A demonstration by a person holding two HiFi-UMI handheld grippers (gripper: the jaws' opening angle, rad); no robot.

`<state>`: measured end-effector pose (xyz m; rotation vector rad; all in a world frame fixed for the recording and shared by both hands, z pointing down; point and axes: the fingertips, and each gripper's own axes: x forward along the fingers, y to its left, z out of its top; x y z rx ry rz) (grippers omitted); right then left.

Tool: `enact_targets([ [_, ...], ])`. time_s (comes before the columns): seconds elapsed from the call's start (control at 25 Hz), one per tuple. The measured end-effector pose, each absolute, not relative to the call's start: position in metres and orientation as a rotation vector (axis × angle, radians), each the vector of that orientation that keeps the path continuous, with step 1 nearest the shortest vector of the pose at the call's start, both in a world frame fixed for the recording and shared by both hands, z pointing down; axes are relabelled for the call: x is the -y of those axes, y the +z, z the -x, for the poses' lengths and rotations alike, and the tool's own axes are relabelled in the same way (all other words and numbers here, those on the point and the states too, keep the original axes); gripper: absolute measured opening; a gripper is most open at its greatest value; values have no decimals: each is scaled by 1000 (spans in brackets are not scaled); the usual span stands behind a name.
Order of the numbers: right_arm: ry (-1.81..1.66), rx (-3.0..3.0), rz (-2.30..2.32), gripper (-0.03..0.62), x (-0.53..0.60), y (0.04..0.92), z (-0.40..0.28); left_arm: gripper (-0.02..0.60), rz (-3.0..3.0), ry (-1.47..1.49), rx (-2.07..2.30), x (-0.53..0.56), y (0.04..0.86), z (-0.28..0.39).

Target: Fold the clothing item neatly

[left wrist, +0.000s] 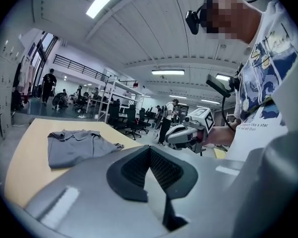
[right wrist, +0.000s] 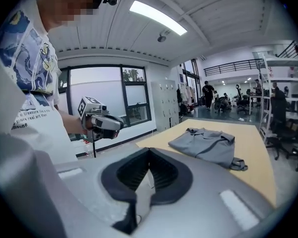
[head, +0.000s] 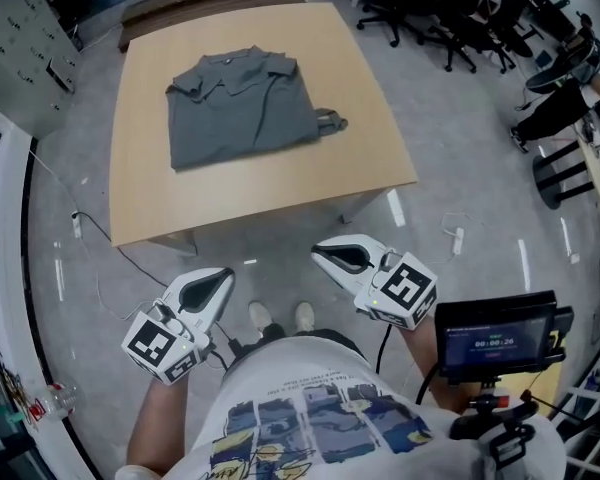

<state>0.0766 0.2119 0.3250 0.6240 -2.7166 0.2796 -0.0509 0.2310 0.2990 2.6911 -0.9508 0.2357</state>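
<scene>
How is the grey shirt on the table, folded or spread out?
Folded. The grey collared cloth shirt forms a compact rectangle on the tan wooden table, one end poking out.

A grey collared shirt [head: 242, 108] lies folded into a rough rectangle on the tan worktop [head: 280, 193], collar at the far edge, a sleeve end poking out right.

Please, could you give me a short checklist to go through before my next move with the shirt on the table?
1. Shirt lies fully on the table: ok.
2. Fold is a tidy rectangle: not ok, a loose end sticks out at the shirt's right edge.
3. Left claw shut and empty: ok.
4. Right claw shut and empty: ok.
5. Both claws clear of the table, short of its near edge: ok.
6. Hidden lower layers lie smooth: cannot tell.
</scene>
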Motion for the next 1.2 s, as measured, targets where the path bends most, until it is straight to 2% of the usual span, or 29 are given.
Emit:
enact_targets([
  [0.36,268,2740,-553,3,-226,314,-80,5,-2695,223,934,-231,291,22],
  [1.2,239,2729,-516,3,-213,328,-67,5,-2695,288,901,-219,314,21],
])
